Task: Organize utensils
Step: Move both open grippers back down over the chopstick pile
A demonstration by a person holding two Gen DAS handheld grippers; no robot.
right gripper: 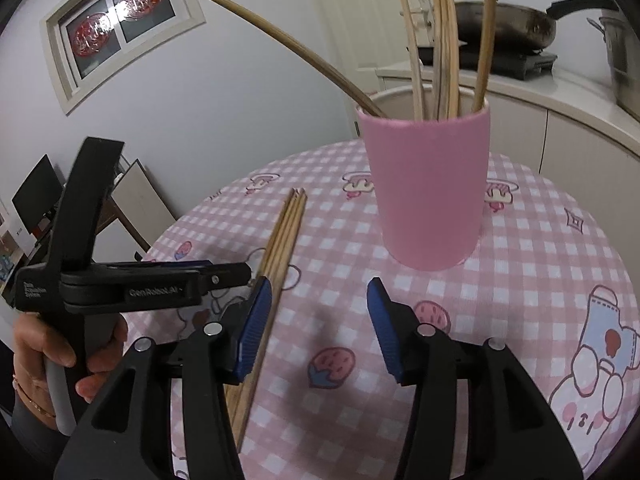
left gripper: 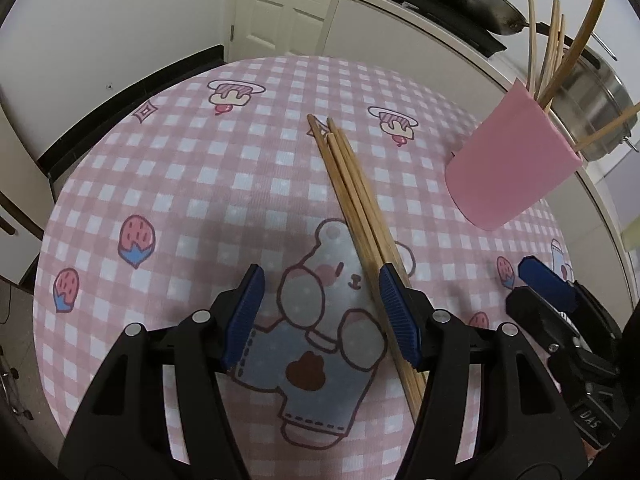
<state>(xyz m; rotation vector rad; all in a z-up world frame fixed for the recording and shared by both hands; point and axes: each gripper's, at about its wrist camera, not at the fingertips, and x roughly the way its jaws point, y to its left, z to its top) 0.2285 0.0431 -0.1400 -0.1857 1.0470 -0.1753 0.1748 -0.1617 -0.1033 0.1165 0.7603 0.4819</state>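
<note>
The left tool [left gripper: 320, 316] hovers low over the tabletop [left gripper: 192, 184] with its blue-padded jaws standing wide and nothing gripped. A bundle of bamboo chopsticks [left gripper: 362, 232] lies flat on the pink checked tablecloth and passes under the tool's right finger [left gripper: 398, 320], so most of the bundle sits at the right edge of the gap; whether the pad touches it cannot be told. The sticks run from the near right away to the far left.

The right tool [right gripper: 320, 326] is also apart, with only tablecloth between its pads. In its view the same chopsticks lie at its left, slipping behind the left finger [right gripper: 254, 332]. Beyond that finger the left tool [right gripper: 132, 284] shows side-on, gripped by a person's hand [right gripper: 52, 364] wearing a thin bracelet. Its black body carries white lettering reading "GenRobot.AI", and a smaller label whose last word looks like "System". In the left wrist view, the right tool's [left gripper: 548, 284] body shows letters that look like "DAS", turned about.

Farther off stands a pink cup [right gripper: 426, 188], upright, just beyond the right tool and to the right of the loose sticks. More chopsticks [right gripper: 444, 40] stand in it, fanned out.

Behind, on a white counter [right gripper: 560, 100], sit a dark wok [right gripper: 504, 26] and a steel pot [left gripper: 592, 96].
</note>
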